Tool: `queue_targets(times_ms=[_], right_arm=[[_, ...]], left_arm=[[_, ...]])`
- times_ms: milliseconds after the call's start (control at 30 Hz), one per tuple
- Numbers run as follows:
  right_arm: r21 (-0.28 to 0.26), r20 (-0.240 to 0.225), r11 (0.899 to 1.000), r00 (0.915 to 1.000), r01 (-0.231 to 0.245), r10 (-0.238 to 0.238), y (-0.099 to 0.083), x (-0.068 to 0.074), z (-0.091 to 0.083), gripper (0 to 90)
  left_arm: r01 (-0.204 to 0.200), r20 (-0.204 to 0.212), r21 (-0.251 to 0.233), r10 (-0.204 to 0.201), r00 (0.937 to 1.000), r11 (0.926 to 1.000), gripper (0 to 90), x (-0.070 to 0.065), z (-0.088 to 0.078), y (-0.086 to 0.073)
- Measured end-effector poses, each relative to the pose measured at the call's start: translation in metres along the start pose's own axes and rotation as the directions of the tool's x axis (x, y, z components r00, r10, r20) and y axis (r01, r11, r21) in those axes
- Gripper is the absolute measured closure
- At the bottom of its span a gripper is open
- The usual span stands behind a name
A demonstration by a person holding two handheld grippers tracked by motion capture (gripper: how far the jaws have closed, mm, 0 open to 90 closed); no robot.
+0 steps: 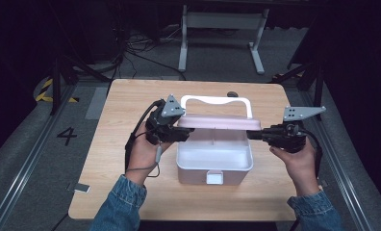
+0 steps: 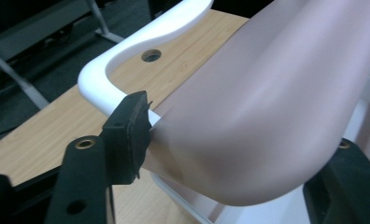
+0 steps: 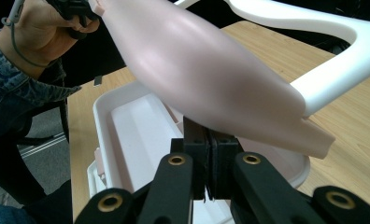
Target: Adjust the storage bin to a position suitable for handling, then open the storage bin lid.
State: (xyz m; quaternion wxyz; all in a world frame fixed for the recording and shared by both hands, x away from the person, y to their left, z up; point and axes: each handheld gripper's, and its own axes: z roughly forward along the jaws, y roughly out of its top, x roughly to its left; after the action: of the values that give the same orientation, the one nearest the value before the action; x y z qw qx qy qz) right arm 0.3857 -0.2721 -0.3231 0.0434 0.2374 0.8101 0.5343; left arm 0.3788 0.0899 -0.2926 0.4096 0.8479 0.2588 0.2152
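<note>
Lid (image 1: 220,122) of pale pink plastic, with a white carrying handle (image 1: 217,101) on top, is held part-raised over a white storage box (image 1: 214,161) that sits near the middle of the wooden table (image 1: 107,192). Nearest the person, at the box's front wall, a white latch (image 1: 215,178) hangs undone, so the box is already unfastened and its inside looks bare.

Next come the 2 hands in denim sleeves. The left gripper (image 1: 183,132) meets the lid's left end; in the left gripper view 1 black pad (image 2: 129,133) presses against the lid's corner (image 2: 183,154) while the other jaw sits low at the right, so the jaws look to straddle that corner, though I cannot tell for certain that they pinch it. The right gripper (image 1: 254,135) meets the lid's right end, and the right gripper view shows its 2 jaws drawn tight together on the lid's edge (image 3: 267,135).

My reading is that the step in hand is swinging the lid on its back hinge, either opening or closing; 1 moment alone does not settle which. The next move calls for both ends to travel evenly so the lid does not twist, with the box kept from sliding on the table.

Beyond the box, a small dark hole (image 1: 232,94) lies near the table's far edge. On the floor left of the table a painted "4" (image 1: 67,135) can be read; no brand or label shows on the box.
</note>
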Motion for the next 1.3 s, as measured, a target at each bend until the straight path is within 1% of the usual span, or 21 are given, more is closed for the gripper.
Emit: queue_targets(times_ms=[100,167,200,233,267,400,467,567,633,767,833,900,967,1000,1100,1233,1267,1300], right_arm=[[-0.002,0.008,1.0,1.0,-0.004,0.004,-0.001,-0.001,-0.003,86.5],[-0.007,0.01,1.0,0.9999,-0.009,0.009,-0.002,-0.001,-0.005,85.9],[-0.006,0.016,1.0,0.9998,-0.011,0.011,-0.003,-0.001,-0.006,85.5],[-0.006,0.016,1.0,0.9998,-0.011,0.011,-0.003,-0.001,-0.006,85.5],[-0.006,0.017,1.0,0.9997,-0.015,0.016,-0.003,-0.001,-0.008,84.8],[-0.011,0.029,1.0,0.9993,-0.024,0.024,-0.006,-0.002,-0.013,84.5],[-0.013,0.035,0.999,0.9989,-0.031,0.031,-0.008,-0.003,-0.017,84.5],[-0.019,0.045,0.999,0.9982,-0.038,0.039,-0.011,-0.003,-0.023,84.5],[-0.024,0.05,0.999,0.9978,-0.043,0.044,-0.012,-0.003,-0.027,84.5],[-0.022,0.057,0.998,0.9968,-0.054,0.055,-0.015,-0.004,-0.03,84.4],[-0.02,0.056,0.998,0.9968,-0.056,0.057,-0.017,-0.004,-0.03,84.2],[-0.016,0.06,0.998,0.9965,-0.057,0.058,-0.018,-0.004,-0.031,84.3],[-0.019,0.063,0.998,0.9963,-0.058,0.059,-0.018,-0.005,-0.033,84.3],[-0.018,0.066,0.998,0.9961,-0.058,0.059,-0.019,-0.005,-0.033,84.3],[-0.021,0.069,0.998,0.9955,-0.064,0.065,-0.02,-0.006,-0.036,84.1],[-0.024,0.068,0.998,0.9955,-0.064,0.065,-0.019,-0.007,-0.036,84.0],[-0.024,0.067,0.997,0.9954,-0.067,0.069,-0.019,-0.007,-0.035,84.0],[-0.025,0.066,0.997,0.9954,-0.068,0.069,-0.019,-0.008,-0.035,83.9]], left_arm=[[-0.009,-0.02,-0.005,0.009,0.9997,0.9999,46.4,-0.001,0.001,0.001],[-0.007,-0.019,-0.012,0.007,0.9998,0.9999,47.6,0.0,0.001,0.001],[0.002,-0.011,-0.017,-0.002,0.9999,0.9999,47.7,0.001,0.002,0.001],[0.002,-0.011,-0.017,-0.002,0.9999,0.9999,47.8,0.001,0.002,0.001],[0.014,-0.003,-0.019,-0.014,0.9999,0.9997,47.8,0.003,0.002,0.002],[0.028,0.013,-0.013,-0.028,0.9995,0.9995,49.5,0.009,0.003,0.007],[0.03,0.014,-0.01,-0.03,0.9994,0.9995,51.4,0.012,0.004,0.01],[0.052,0.036,-0.008,-0.052,0.998,0.9986,53.5,0.018,0.006,0.015],[0.059,0.047,-0.007,-0.058,0.9972,0.9982,54.3,0.022,0.007,0.018],[0.092,0.07,-0.007,-0.092,0.9934,0.9957,56.6,0.031,0.01,0.022],[0.1,0.069,-0.002,-0.1,0.9926,0.995,58.5,0.035,0.012,0.025],[0.093,0.053,-0.002,-0.093,0.9943,0.9956,61.6,0.038,0.014,0.027],[0.079,0.045,0.0,-0.079,0.9958,0.9968,62.5,0.041,0.016,0.031],[0.079,0.044,0.005,-0.079,0.9959,0.9969,62.6,0.043,0.017,0.032],[0.092,0.045,0.006,-0.092,0.9947,0.9958,62.7,0.049,0.021,0.035],[0.124,0.061,-0.005,-0.124,0.9905,0.9922,62.6,0.058,0.027,0.036],[0.128,0.061,0.0,-0.128,0.9899,0.9917,62.6,0.059,0.028,0.036],[0.122,0.055,-0.003,-0.122,0.9911,0.9925,62.6,0.061,0.03,0.037]])
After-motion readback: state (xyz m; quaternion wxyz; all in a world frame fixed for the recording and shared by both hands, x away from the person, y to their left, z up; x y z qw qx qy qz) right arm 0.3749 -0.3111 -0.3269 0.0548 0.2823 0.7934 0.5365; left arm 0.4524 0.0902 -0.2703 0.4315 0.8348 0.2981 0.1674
